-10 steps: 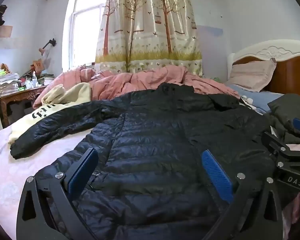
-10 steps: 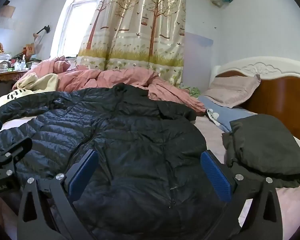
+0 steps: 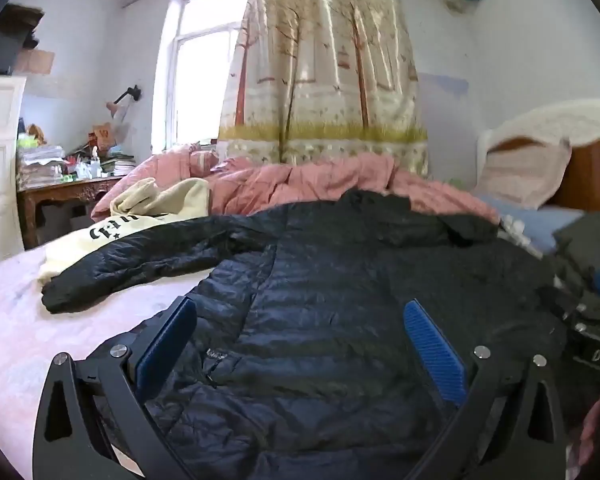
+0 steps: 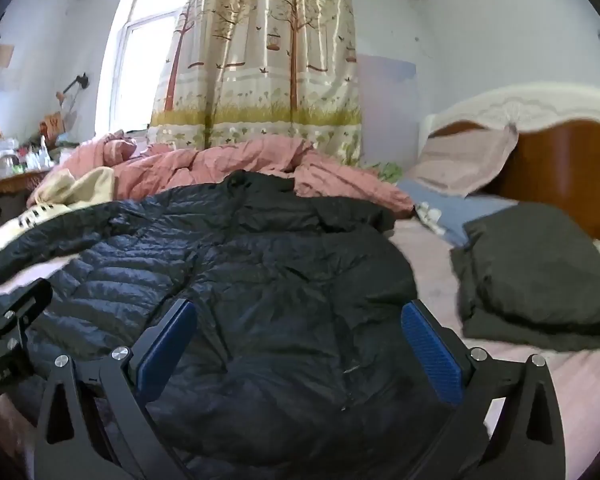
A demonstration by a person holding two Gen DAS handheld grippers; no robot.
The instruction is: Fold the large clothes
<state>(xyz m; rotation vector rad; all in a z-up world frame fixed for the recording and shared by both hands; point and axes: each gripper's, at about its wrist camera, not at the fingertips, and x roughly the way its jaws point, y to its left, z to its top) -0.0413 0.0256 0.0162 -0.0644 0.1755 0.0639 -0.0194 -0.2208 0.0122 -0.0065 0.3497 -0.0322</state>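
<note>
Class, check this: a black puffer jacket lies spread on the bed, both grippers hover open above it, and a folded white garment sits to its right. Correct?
Not quite: the folded garment is dark, as the right wrist view shows. The jacket and the open left gripper and right gripper are as stated.

You have a black quilted puffer jacket spread flat on the bed, front up, collar at the far end and hem nearest you. Its one visible sleeve runs out straight to your left. The same jacket looks rumpled toward its right side.
</note>
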